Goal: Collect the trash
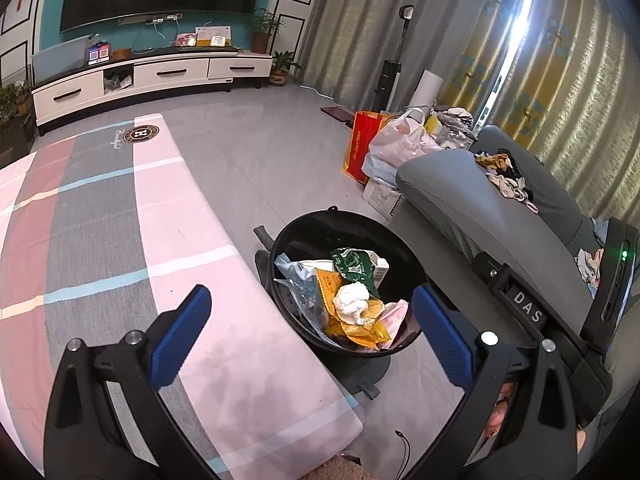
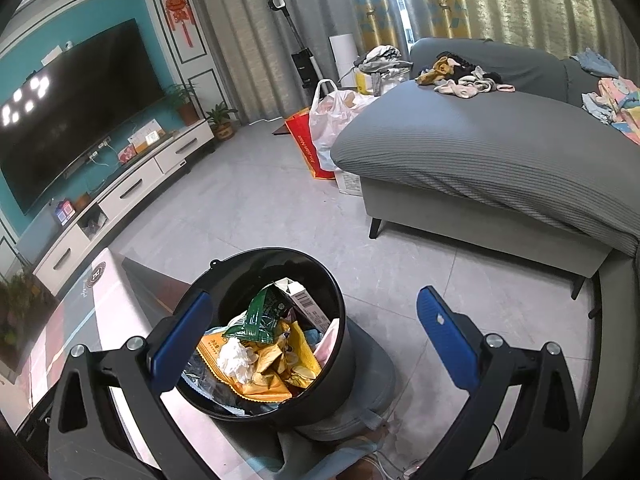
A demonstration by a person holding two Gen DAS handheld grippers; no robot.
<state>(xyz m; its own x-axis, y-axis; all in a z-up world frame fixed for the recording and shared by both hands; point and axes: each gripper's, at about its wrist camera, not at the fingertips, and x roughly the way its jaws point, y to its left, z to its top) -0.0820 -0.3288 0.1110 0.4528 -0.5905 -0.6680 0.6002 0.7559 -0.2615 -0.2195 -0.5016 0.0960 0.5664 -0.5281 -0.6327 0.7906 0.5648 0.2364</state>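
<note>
Both tongs spread wide, nothing between the pads. Left gripper (image 1: 310,330) sits over the edge of the striped pink-and-grey table cover (image 1: 120,220), with the bin just ahead and right of it. Right gripper (image 2: 314,340) hangs above the bin, left pad overlapping its rim in view.

Black round bin (image 2: 340,300) stands on the grey floor, just beside the table edge. Trash is inside: crumpled white tissue (image 2: 236,358), green wrapper (image 2: 260,320), orange/yellow snack packets (image 2: 272,376), a small white carton (image 2: 306,304), clear plastic (image 1: 296,280) at the left side.

Grey sofa (image 2: 480,152) to the right, socks and clothes piled on it; red bag (image 2: 306,148) and white plastic bag (image 2: 332,120) on the floor by its far end
</note>
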